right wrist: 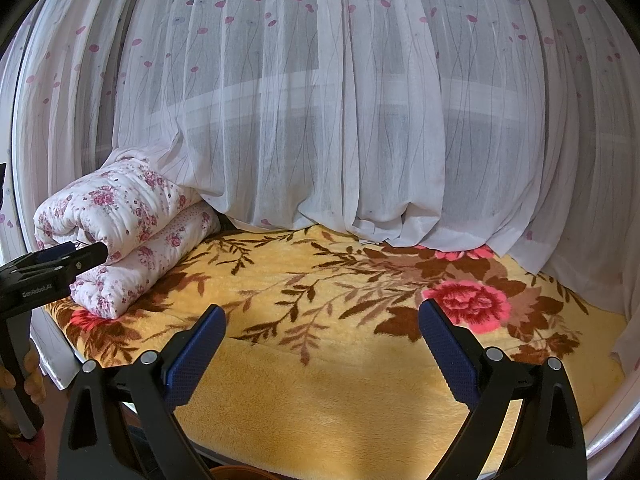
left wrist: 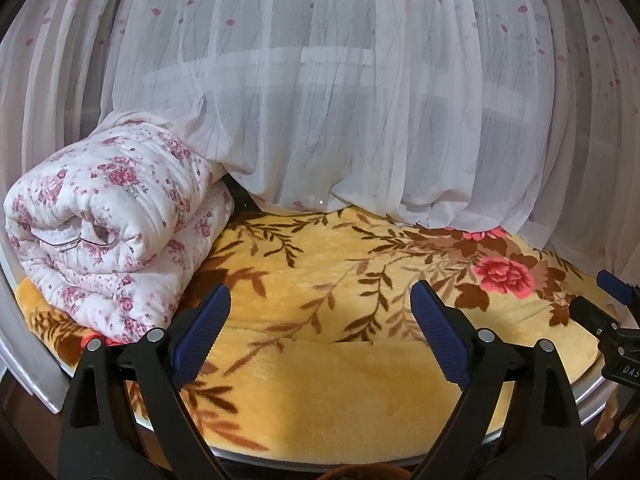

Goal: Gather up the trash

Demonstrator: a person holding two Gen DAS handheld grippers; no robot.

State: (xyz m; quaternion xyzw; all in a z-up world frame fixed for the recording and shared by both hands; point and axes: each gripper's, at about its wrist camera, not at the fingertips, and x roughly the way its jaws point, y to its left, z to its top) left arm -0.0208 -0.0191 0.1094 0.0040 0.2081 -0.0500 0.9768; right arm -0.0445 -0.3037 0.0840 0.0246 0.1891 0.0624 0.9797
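Both my left gripper (left wrist: 320,312) and right gripper (right wrist: 322,336) hang spread and empty over the yellow floral blanket (left wrist: 320,392). Beyond lie a folded quilt (left wrist: 116,232) and sheer curtain (left wrist: 340,100). No trash shows, so I cannot judge its weight or where to pinch it.

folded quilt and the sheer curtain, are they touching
Touching. The left wrist view shows the sheer curtain draped over the back top edge of the folded floral quilt, with no gap between them.
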